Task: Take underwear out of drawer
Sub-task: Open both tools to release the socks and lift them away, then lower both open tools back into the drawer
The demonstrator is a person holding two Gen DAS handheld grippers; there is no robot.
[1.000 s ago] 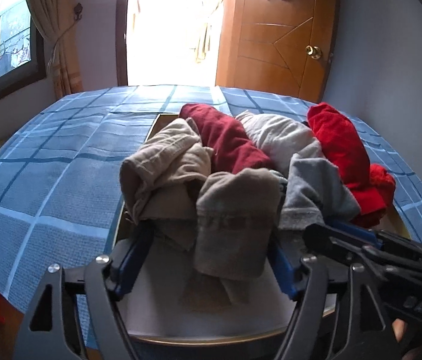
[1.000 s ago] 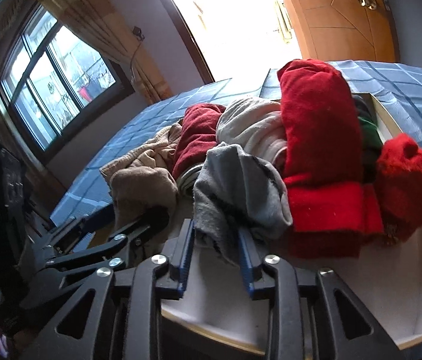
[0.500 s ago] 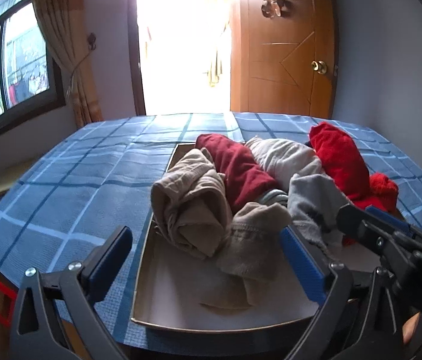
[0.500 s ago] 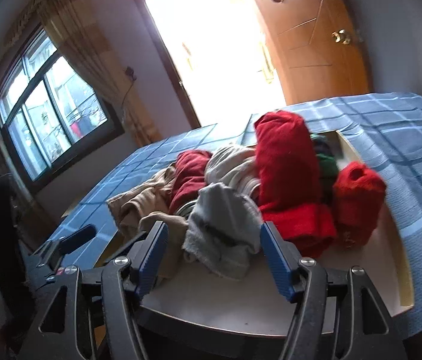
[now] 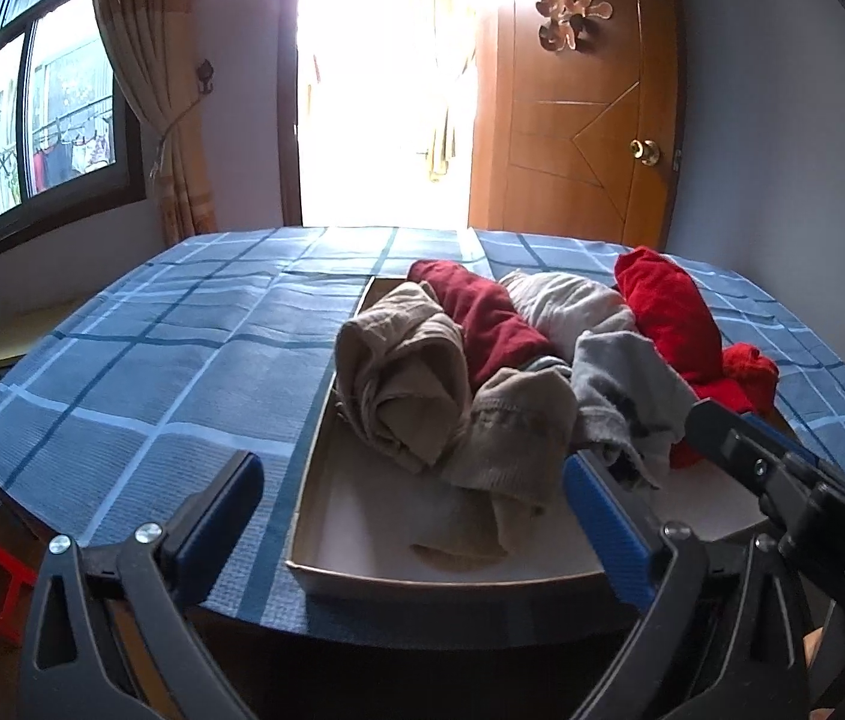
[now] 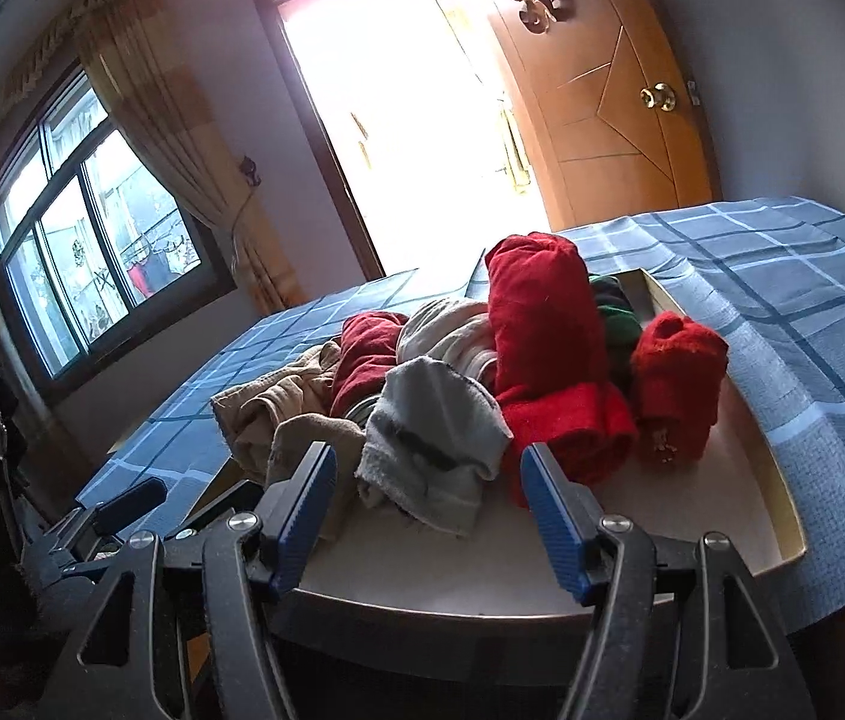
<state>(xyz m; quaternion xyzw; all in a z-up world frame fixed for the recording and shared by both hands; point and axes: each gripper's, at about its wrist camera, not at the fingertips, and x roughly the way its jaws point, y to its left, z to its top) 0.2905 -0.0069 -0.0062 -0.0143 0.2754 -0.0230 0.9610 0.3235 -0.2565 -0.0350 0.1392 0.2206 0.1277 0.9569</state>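
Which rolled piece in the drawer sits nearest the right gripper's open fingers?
The grey underwear, loosely bunched in front of the right gripper; the red rolls lie further right, the beige ones left.

Blue checked cloth [image 5: 194, 360] covers the bed. The pale drawer [image 5: 362, 516] holds beige [image 5: 404, 384], dark red [image 5: 482, 312], grey [image 6: 434, 432] and bright red [image 6: 542, 330] underwear. The far door [image 5: 590, 120] is orange-brown.

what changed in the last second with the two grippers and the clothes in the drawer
Both grippers opened and drew back: the left gripper let go of the beige underwear, the right gripper released the grey underwear. Both pieces now lie in the drawer. The red rolls stayed put.
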